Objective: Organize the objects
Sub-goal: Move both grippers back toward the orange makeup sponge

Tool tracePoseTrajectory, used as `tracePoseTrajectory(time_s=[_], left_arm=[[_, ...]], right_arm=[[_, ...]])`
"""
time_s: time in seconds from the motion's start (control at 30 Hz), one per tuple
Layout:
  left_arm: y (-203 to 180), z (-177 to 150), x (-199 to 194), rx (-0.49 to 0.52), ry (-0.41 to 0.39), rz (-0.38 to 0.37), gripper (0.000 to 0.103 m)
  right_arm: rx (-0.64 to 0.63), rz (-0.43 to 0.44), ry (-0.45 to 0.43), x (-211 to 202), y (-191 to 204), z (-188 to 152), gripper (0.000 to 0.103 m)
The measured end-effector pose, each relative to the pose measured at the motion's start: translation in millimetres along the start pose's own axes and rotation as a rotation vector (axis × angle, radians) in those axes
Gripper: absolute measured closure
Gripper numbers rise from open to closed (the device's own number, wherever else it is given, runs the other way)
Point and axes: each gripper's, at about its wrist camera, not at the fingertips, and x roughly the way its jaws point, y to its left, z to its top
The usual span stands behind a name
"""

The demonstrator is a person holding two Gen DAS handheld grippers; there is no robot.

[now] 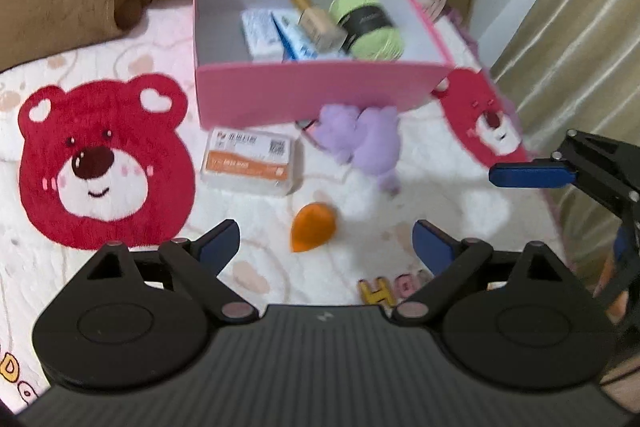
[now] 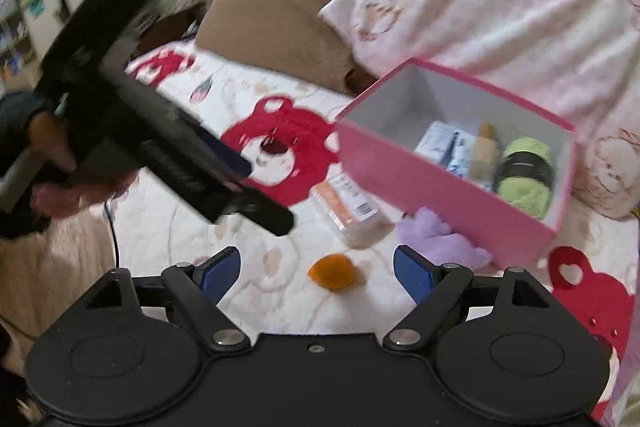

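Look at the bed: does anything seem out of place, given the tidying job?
Yes. Three things lie loose on the bedspread in front of the pink box: an orange sponge, a purple plush toy and a flat packet. The yarn and bottle are already boxed.

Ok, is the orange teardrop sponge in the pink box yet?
Out. The orange teardrop sponge lies on the white bedspread in front of the pink box.
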Motion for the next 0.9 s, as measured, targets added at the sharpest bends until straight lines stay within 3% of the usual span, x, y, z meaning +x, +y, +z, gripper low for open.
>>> tracePoseTrajectory(time_s=[0.23,0.4,0.53,0.63,0.77,0.9], left_arm=[[3,-14,32,0.071,-0.017,0.046,0.012],[29,-25,56,-0.066,0.024,-0.037,0.014],[37,-33,67,-0.089,-0.021,-0.007,0.017],[39,-36,75,-0.073,-0.056,-0.096,0.018],[30,-40,78,-0.016,-0.101,-0.083,0.027],[23,-41,84,-0.003,-0.120,-0.116,0.035]], right_arm=[[0.138,0.028,0.093,47,-8,-25,0.016],[0.225,0.024,0.115,73,-19,-44,0.016],[0.283,0.009,0.096,91,-24,-49,0.016],[0.239,-0.043,0.086,99,-19,-46,0.016],[0.164,-0.085,0.074,108,-11,-46,0.016],[0.029,-0.125,0.071,122,3,-50,0.017]])
